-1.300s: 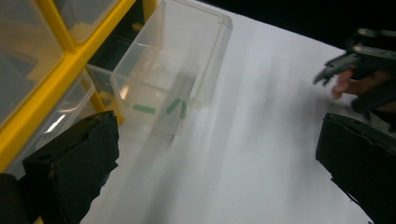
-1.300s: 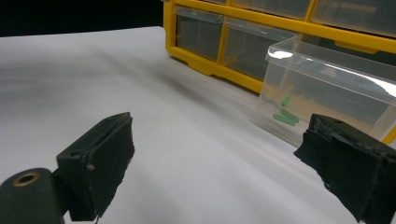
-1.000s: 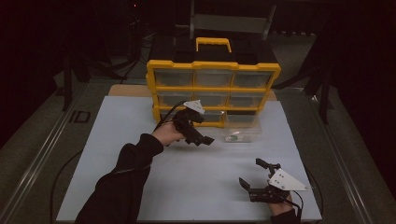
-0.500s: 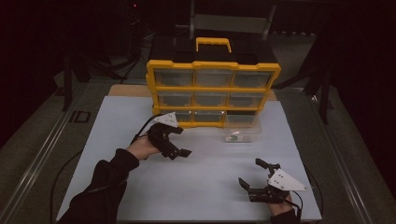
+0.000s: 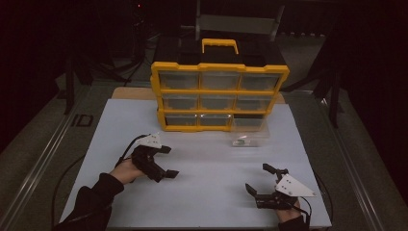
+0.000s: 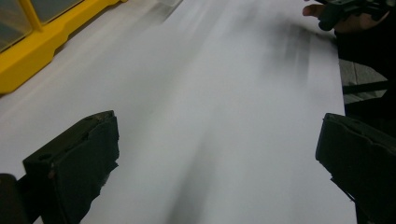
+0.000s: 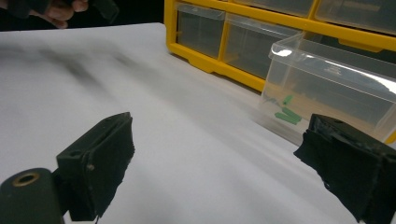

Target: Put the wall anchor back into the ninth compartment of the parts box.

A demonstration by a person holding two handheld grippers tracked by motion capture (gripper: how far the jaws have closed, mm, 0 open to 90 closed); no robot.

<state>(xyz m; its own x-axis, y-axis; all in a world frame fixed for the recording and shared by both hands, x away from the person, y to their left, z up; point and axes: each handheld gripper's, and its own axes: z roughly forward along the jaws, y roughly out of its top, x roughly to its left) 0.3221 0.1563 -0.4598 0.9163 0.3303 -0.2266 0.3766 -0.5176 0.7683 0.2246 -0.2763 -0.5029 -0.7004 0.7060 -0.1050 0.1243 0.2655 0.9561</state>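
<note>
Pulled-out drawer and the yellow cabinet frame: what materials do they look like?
Drawer: clear, glossy plastic by the look; the green bits inside show through its wall. Cabinet frame: opaque yellow, smooth moulded bars, probably plastic too, though the dim light leaves that open.

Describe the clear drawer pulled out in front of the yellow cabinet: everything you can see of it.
The clear drawer is a see-through plastic bin with a thick rim, standing upright on the white table top, apart from both grippers. In the high view it stands just in front of the yellow cabinet's bottom-right bay; whether it touches the frame cannot be told. A few small green pieces lie on its floor near one corner; otherwise it looks empty.
</note>
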